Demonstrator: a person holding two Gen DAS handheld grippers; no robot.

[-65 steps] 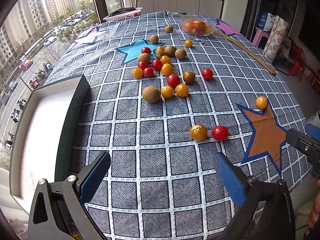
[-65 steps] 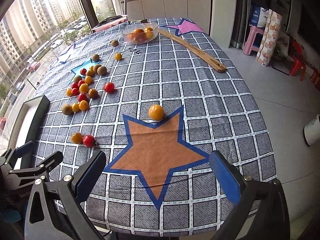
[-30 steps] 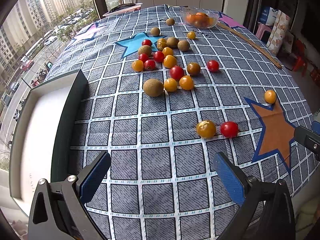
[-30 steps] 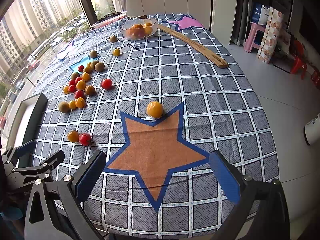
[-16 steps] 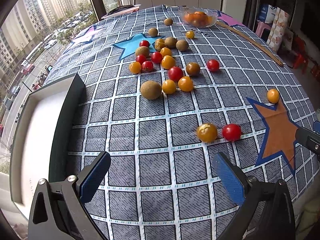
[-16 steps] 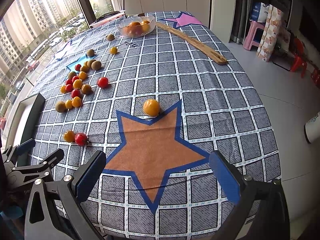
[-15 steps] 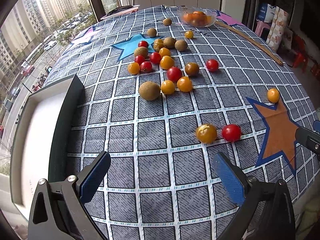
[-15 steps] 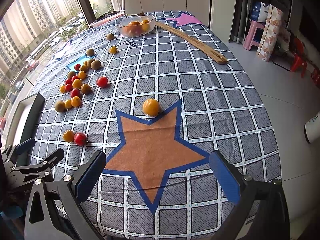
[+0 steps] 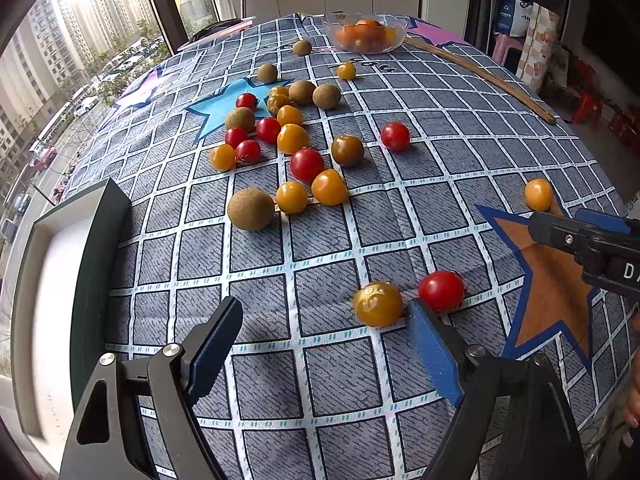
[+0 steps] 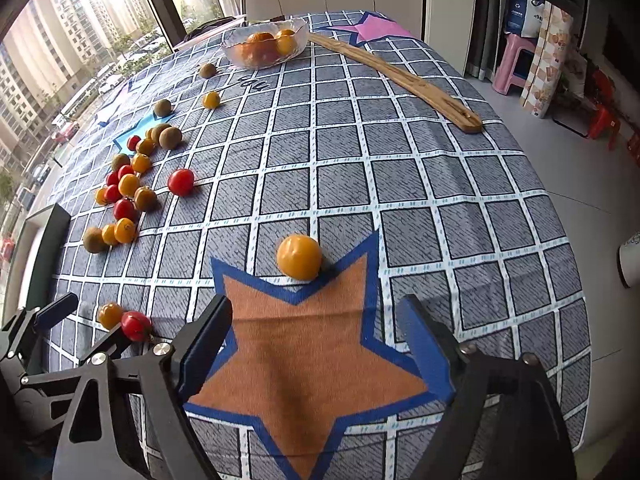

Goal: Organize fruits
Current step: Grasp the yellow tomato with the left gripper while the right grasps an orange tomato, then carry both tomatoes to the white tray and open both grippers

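Checked tablecloth (image 9: 332,380) held a dark tray (image 9: 100,272) at left; fruits lay scattered mid-table w/ a yellow tomato (image 9: 377,304) nearest; left gripper (image 9: 320,340) & right gripper (image 10: 316,340) both hung wide, empty; risk: a finger nudges round fruit, rolling it away.

To the left of your left claw (image 9: 324,326), the dark-rimmed white tray (image 9: 100,248) runs off the picture's edge, so its far side and full extent can't be told. Your right claw (image 9: 560,228) enters from the right of the left one, cut off by the frame. Far ahead, the orange fruits in the clear glass bowl (image 10: 266,46) overlap behind the ribbed wall; you can't count them.
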